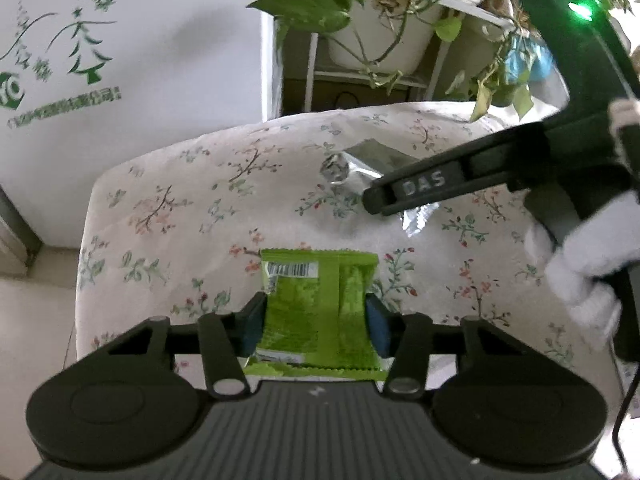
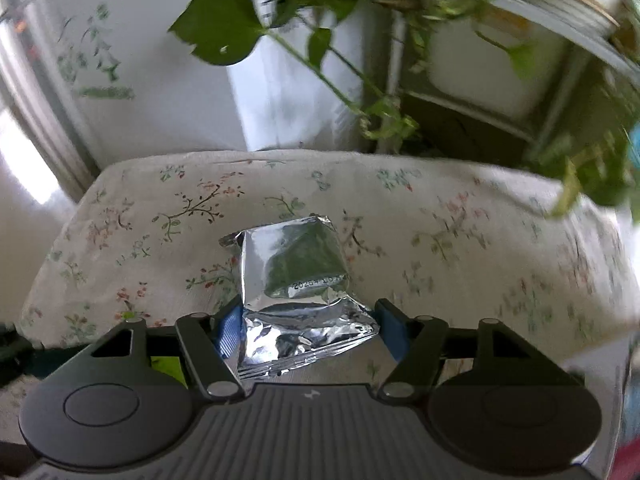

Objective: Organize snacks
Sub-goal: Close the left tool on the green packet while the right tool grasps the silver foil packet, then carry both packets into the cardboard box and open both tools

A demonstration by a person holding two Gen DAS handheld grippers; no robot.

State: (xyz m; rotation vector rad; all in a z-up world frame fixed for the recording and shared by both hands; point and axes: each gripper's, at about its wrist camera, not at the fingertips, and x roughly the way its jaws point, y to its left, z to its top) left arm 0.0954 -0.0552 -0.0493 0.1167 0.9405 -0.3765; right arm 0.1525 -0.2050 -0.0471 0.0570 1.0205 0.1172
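Black grippers [image 1: 316, 322], blue pads [image 1: 378, 330], "DAS" mark, white glove [image 1: 580, 276].

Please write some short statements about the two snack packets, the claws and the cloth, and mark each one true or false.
1. The left claw grips a green packet. True.
2. The silver packet lies between the right claw's pads. True.
3. The cloth is plain blue. False: it is pale with a flower print.
4. The silver packet is torn open and empty. False: it looks sealed and puffed.
5. Potted plants stand behind the table. True.
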